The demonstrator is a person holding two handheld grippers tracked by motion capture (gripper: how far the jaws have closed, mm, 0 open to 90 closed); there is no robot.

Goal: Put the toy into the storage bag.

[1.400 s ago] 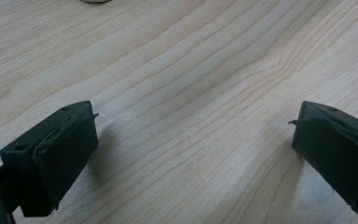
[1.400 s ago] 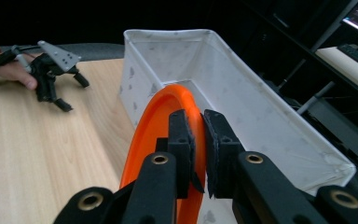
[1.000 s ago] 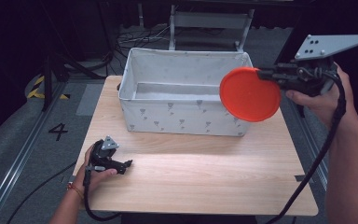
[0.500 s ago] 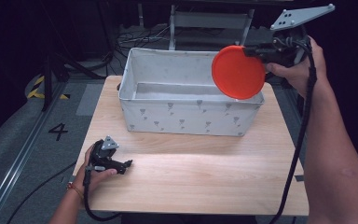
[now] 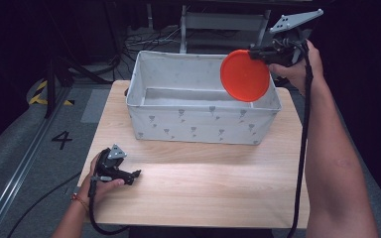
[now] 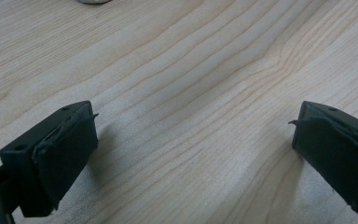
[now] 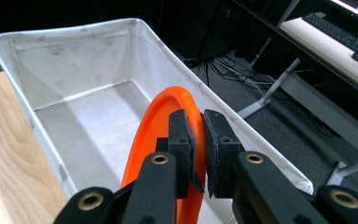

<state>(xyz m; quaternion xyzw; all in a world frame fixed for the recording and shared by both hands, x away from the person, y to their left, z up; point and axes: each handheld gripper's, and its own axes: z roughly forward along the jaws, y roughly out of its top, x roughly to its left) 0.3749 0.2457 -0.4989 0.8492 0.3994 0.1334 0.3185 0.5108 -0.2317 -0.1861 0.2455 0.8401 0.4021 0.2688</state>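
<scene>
Orange plate (image 5: 244, 75) now farther left, over the white bin (image 5: 198, 126).

"4" on the floor (image 5: 62, 139)

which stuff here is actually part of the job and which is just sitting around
In the job:
- orange plate, clamped by its rim in the right gripper, held on edge over the bin
- white fabric bin, nothing in it

Just about:
- left gripper, open, resting on the wooden table
- cables on the floor behind the table

Smooth plastic plate (image 5: 244, 76), cloth bin (image 5: 198, 121), wood table (image 5: 213, 183)
</scene>
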